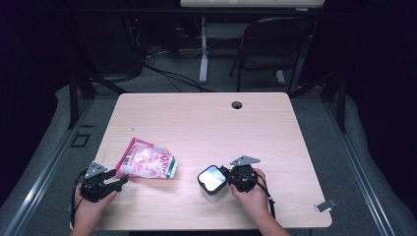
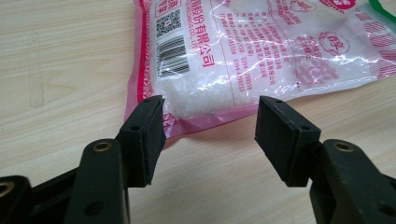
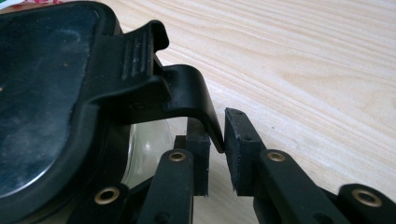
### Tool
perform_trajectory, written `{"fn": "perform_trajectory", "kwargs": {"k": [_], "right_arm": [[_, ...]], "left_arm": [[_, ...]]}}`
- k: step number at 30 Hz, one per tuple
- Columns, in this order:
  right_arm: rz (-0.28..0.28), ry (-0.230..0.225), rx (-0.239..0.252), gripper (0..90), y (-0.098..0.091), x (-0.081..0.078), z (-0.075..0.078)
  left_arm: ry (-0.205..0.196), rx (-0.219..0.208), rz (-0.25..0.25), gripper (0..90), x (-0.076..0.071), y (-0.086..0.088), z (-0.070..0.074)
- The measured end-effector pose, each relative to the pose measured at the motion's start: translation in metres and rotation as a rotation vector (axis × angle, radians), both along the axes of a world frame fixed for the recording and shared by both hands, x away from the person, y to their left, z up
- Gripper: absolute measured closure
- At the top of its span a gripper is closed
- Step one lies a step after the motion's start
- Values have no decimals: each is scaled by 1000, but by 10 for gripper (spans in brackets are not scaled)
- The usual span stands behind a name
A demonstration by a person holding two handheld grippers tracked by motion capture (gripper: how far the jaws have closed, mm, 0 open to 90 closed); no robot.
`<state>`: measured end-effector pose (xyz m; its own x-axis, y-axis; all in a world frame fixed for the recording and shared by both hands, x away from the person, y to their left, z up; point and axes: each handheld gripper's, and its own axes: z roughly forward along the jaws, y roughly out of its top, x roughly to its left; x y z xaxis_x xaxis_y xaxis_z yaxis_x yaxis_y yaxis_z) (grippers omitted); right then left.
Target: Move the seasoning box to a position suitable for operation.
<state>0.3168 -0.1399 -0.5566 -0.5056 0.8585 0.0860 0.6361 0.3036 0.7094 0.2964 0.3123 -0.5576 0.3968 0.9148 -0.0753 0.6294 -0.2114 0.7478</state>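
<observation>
A pink and clear bag of white grains (image 1: 146, 164) lies flat on the wooden table (image 1: 206, 118) at the front left. My left gripper (image 1: 120, 178) rests low at the bag's near corner. In the left gripper view its jaws stand open (image 2: 210, 126), the left pad just touching the bag's (image 2: 243, 51) pink sealed edge. A clear container with a black lid (image 1: 213, 183) stands at the front centre. My right gripper (image 1: 227, 176) is against its right side. In the right gripper view the pads (image 3: 215, 140) pinch the lid's (image 3: 42, 93) black latch flap (image 3: 187, 88).
A round cable hole (image 1: 237, 104) sits near the table's far edge. A small grey clip (image 1: 325, 205) lies at the front right corner. Beyond the table stand a folding chair (image 1: 275, 44) and a desk leg on the floor.
</observation>
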Motion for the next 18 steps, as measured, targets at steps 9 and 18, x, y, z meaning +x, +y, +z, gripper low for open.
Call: {"fn": "perform_trajectory", "kwargs": {"k": [9,18], "right_arm": [[-4,22,-29,804,-2,-5,0],[0,49,-30,788,-4,-14,4]], "left_arm": [[0,2,-2,420,0,0,0],[-4,3,1,419,-1,0,1]]}}
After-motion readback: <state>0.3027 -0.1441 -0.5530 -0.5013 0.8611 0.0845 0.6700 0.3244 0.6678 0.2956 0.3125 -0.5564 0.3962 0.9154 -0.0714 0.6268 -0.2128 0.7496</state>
